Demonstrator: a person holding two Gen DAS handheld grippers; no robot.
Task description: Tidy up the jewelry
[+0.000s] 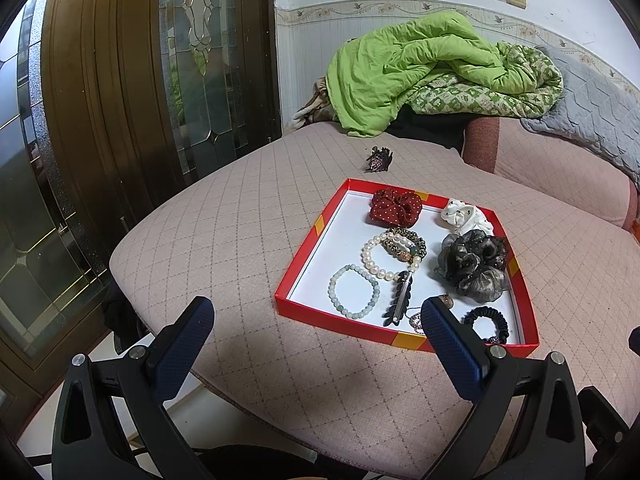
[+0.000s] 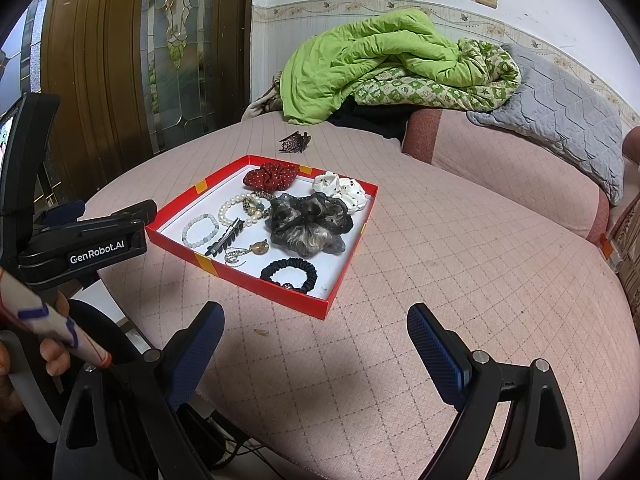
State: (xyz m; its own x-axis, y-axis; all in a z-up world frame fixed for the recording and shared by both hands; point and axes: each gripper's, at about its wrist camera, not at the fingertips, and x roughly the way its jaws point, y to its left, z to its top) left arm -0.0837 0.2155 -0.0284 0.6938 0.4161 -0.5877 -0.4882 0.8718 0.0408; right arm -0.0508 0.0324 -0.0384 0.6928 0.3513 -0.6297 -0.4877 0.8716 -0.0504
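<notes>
A red tray (image 1: 304, 252) (image 2: 182, 202) with a white floor lies on the pink quilted cushion. In it are a red dotted scrunchie (image 1: 396, 208) (image 2: 272, 178), a white scrunchie (image 1: 466, 216) (image 2: 340, 190), a grey-black scrunchie (image 1: 474, 266) (image 2: 308, 222), a black hair tie (image 1: 488, 318) (image 2: 290, 274), a pearl bracelet (image 1: 376, 258), a pale green bead bracelet (image 1: 354, 294) (image 2: 200, 230) and a dark leaf clip (image 1: 398, 298). A dark claw clip (image 1: 378, 159) (image 2: 294, 143) sits on the cushion beyond the tray. My left gripper (image 1: 316, 316) is open at the tray's near edge. My right gripper (image 2: 314, 318) is open, near the tray's right corner.
A green quilt (image 1: 432, 64) (image 2: 380, 56) and a grey quilted blanket (image 2: 560, 120) are piled at the back. A wooden door with glass panels (image 1: 120, 100) stands to the left. A hand (image 2: 52, 344) holds the left gripper's body (image 2: 80, 240) at the cushion's left edge.
</notes>
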